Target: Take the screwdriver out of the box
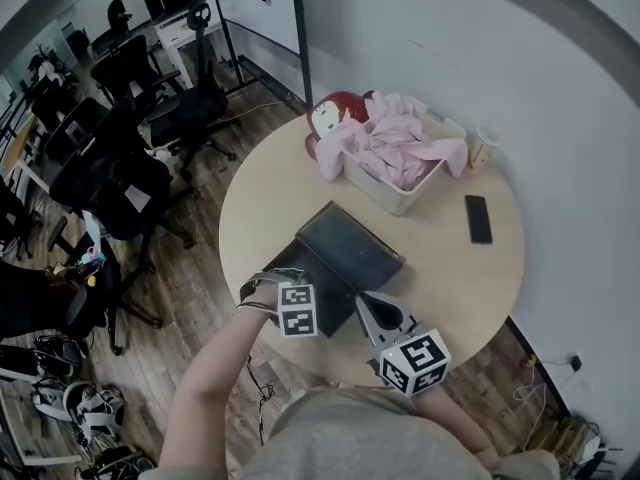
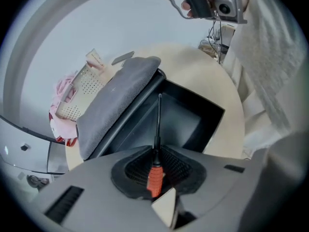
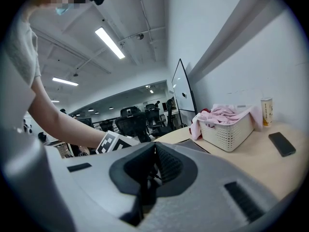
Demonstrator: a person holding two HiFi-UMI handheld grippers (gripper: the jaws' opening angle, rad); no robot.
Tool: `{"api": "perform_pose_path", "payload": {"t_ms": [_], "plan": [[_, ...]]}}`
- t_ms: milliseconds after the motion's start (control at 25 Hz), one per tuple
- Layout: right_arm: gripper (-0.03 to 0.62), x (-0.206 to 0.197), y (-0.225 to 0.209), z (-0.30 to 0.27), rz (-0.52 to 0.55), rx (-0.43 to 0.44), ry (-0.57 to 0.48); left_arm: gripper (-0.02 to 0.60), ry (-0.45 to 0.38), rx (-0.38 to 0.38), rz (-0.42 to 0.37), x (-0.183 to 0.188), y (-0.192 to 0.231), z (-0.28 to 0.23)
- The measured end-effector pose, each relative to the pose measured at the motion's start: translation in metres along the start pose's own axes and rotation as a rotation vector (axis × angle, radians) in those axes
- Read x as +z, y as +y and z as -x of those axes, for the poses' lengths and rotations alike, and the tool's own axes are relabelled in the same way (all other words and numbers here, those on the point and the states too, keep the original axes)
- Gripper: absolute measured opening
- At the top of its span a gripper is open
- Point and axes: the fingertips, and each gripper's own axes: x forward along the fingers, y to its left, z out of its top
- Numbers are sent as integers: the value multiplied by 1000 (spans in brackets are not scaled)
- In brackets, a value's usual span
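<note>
Left gripper (image 2: 154, 153): you had it clamped on the screwdriver (image 2: 153, 178)'s orange handle, shaft pointing down over the open black box (image 2: 212, 109) near the table (image 1: 450, 278)'s near edge, likely for a straight pull-out | right gripper (image 3: 153, 166): closed, empty, idle by that edge.

I can read no words or numbers anywhere. The cup (image 1: 482, 149) on the tabletop (image 1: 440, 268) has a label too small for me.
</note>
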Motion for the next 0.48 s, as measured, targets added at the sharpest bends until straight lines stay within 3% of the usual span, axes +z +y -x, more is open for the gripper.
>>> {"api": "perform_pose_path", "payload": {"t_ms": [200,480], "plan": [[0,0,16,9,9,-13,-6,51,-61,75,36,5,3,25],[0,-4,49,22,21,-29,-16,51,-227,189,262,6,1,73]]}}
